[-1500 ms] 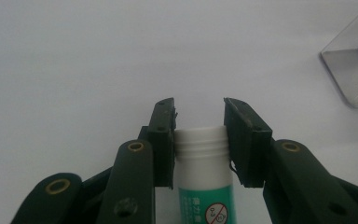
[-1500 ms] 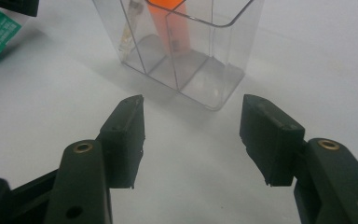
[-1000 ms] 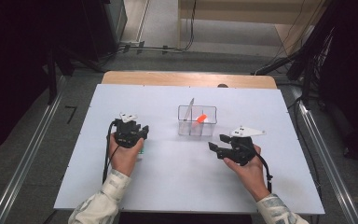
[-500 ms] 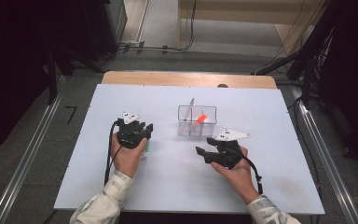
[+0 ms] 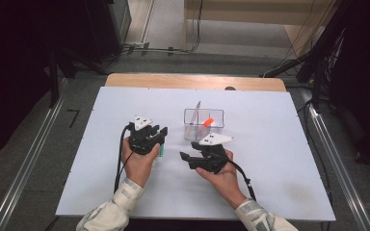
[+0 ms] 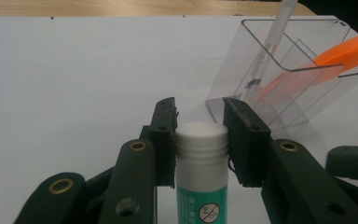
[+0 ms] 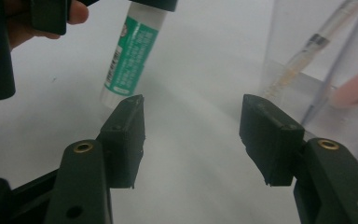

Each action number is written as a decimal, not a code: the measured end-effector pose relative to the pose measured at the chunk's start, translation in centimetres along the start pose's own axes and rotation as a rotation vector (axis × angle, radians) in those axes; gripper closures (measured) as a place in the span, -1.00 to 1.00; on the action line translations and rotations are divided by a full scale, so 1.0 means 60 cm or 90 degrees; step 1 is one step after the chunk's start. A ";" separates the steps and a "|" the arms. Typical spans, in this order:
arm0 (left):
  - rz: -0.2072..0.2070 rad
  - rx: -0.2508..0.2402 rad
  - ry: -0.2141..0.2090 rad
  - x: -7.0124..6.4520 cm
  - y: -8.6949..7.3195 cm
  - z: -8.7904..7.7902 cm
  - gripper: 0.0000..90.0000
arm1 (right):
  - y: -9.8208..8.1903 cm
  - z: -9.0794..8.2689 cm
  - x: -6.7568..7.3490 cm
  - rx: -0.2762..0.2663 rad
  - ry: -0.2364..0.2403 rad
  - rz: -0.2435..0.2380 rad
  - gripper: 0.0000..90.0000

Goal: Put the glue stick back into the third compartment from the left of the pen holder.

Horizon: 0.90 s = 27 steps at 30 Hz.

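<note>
While the left gripper [image 6: 199,135] clamped a green-labelled white-capped glue stick [image 6: 201,177], the right gripper [image 7: 191,135] gaped empty beside the clear plastic bin [image 5: 204,123], bare white tabletop [image 5: 101,120] leftward.

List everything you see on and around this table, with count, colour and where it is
glue stick: one, white cap, green label, held upright in the left tongs
clear box: one, transparent, table centre
orange piece: one, orange, leaning in the clear box
pen: one, whitish, leaning in the clear box
table: one, white top, wooden far edge
left tongs: one, black, shut on the glue stick
right tongs: one, black, open, nothing between, beside the clear box
hands: two, light sleeves, bottom of high view
</note>
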<state>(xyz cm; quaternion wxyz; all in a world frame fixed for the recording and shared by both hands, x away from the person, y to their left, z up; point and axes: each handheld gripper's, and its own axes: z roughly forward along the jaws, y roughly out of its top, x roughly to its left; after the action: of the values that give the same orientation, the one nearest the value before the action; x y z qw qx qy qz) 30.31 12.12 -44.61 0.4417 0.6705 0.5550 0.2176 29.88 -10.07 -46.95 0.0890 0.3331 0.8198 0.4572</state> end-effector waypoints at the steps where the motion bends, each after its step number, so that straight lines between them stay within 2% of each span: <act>1: 0.001 -0.001 0.000 -0.003 0.000 0.001 0.46 | 0.001 0.004 0.002 0.002 0.000 0.001 -0.14; 7: 0.011 -0.005 -0.008 -0.019 0.000 0.006 0.46 | 0.007 0.022 0.011 0.005 0.005 -0.004 -0.13; 20: 0.025 -0.017 -0.025 -0.059 -0.002 0.014 0.46 | 0.015 0.038 0.018 0.004 0.003 -0.003 -0.14; 27: 0.028 -0.022 -0.032 -0.067 -0.003 0.013 0.46 | 0.017 0.045 0.015 0.002 0.000 0.008 -0.14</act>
<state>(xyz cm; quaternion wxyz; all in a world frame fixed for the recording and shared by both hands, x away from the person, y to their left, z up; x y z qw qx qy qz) 29.67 8.11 -44.34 0.4621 0.6800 0.5251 0.2196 30.86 -7.26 -47.49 0.0853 0.3382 0.8185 0.4565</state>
